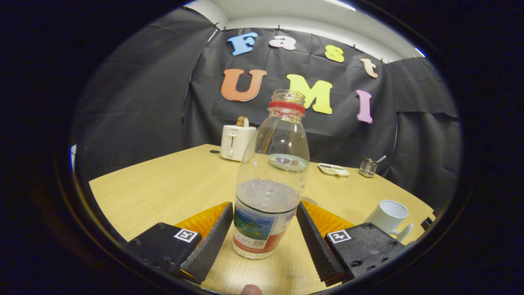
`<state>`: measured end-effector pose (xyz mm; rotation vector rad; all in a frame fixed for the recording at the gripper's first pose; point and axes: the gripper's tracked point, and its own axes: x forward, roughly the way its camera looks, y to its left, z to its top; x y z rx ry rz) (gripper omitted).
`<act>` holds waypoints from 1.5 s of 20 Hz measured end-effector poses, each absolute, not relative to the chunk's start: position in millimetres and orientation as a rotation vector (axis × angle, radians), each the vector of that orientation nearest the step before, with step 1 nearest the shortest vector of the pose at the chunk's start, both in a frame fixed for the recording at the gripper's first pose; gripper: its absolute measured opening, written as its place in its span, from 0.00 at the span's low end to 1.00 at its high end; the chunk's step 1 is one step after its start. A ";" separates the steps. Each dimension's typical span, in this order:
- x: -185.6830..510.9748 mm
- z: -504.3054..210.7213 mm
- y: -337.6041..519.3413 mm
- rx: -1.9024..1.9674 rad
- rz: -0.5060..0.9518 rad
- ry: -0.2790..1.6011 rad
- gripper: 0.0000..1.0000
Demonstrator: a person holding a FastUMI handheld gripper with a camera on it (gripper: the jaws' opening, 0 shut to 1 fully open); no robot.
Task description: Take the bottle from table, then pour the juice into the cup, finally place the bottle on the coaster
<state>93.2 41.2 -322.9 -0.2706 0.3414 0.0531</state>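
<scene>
A clear plastic bottle with a red neck ring and no cap stands upright on the wooden table. It is about half full of pale liquid and has a coloured label. My gripper holds it at label height, and both black ridged pads press its sides, so it is shut on the bottle. A white cup with a handle stands to the right, just beyond the right finger. A pale round edge, maybe the coaster, peeks out behind the right finger's tip.
A white toaster with bread in it stands at the back of the table. A small white dish and a metal mesh holder sit at the back right. A plate shows through the bottle. The table's edge runs close behind the cup.
</scene>
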 end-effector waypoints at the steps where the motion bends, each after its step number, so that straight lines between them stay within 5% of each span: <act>1: 95.1 -323.7 42.9 -0.266 0.063 0.343 0.94; 8: 83.7 -311.2 52.7 -0.179 0.130 0.386 0.81; 30: 55.6 -251.0 38.0 0.447 0.122 0.351 0.77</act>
